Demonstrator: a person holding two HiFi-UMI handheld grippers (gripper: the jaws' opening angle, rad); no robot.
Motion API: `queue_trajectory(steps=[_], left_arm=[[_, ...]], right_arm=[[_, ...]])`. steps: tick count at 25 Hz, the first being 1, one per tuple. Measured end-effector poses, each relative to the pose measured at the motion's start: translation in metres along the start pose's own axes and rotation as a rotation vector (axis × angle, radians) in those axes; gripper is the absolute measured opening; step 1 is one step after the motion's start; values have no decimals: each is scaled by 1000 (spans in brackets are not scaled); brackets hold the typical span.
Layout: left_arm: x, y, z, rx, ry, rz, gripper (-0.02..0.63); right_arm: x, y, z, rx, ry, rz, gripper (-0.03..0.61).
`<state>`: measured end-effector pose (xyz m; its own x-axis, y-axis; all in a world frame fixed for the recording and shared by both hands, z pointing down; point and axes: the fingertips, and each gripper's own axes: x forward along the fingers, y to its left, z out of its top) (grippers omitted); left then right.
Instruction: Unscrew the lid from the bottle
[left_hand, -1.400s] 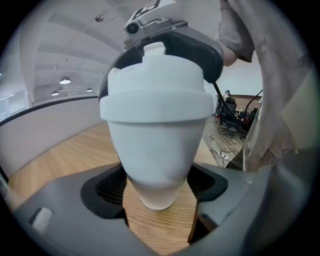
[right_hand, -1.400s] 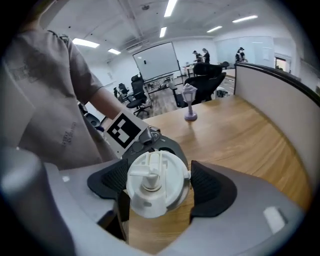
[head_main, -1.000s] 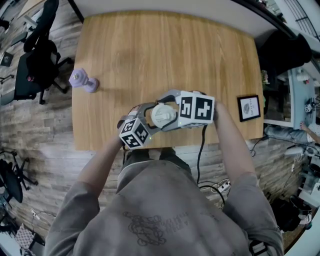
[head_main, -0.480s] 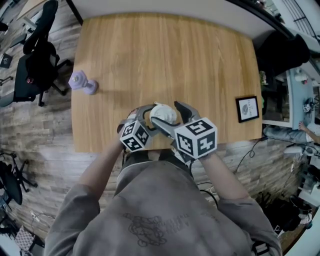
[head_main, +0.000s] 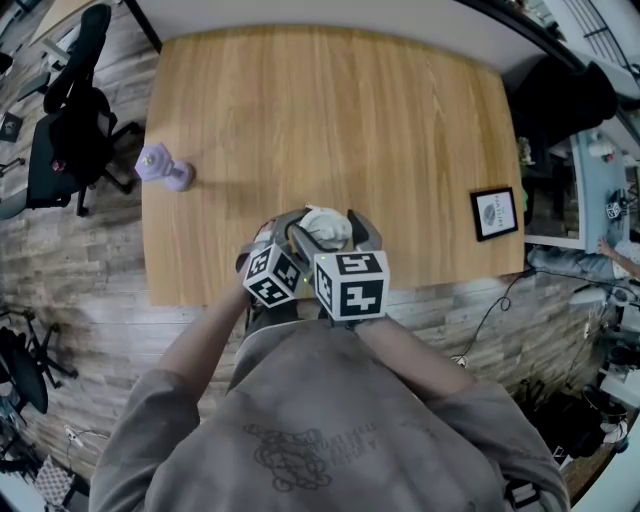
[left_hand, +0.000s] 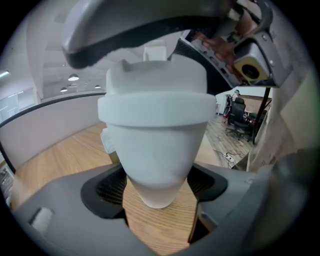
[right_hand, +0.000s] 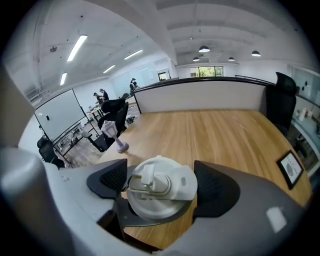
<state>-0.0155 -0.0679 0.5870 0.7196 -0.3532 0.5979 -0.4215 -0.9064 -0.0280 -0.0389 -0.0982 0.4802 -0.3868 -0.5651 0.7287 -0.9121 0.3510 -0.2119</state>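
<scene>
A white bottle (head_main: 325, 228) with a white flip-spout lid (right_hand: 160, 192) is held over the near edge of the wooden table (head_main: 330, 110). My left gripper (head_main: 300, 235) comes in from the left, and its pads press both sides of the tapering body (left_hand: 157, 160). My right gripper (head_main: 332, 232) reaches in from the near side, marker cube close to my chest. Its two black pads sit against opposite sides of the lid. In the left gripper view the lid (left_hand: 155, 95) tops the bottle, with the right gripper's fingers around it.
A small lavender lamp-shaped figure (head_main: 165, 167) stands at the table's left edge. A small framed picture (head_main: 496, 213) lies near the right edge. A black office chair (head_main: 75, 130) stands on the floor to the left. Cables trail on the floor at the right.
My right gripper has swung round the lid from the bottle's right side to the near side, its cube now by my chest. The left gripper and the bottle have barely moved.
</scene>
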Motion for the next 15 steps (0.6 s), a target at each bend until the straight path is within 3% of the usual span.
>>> queue_trajectory(steps=[4,8,15], left_arm=[[0,0,0,-2,0,-8,376],[0,2,-1,-10,-7,-14,376],[0,0,-2,2,-19,-42,376]], right_arm=[[3,-1,-3,-57,16,-12,410],[6,3,-1,-132,36,40,408],[6,17,-7,-392,131,294,408]])
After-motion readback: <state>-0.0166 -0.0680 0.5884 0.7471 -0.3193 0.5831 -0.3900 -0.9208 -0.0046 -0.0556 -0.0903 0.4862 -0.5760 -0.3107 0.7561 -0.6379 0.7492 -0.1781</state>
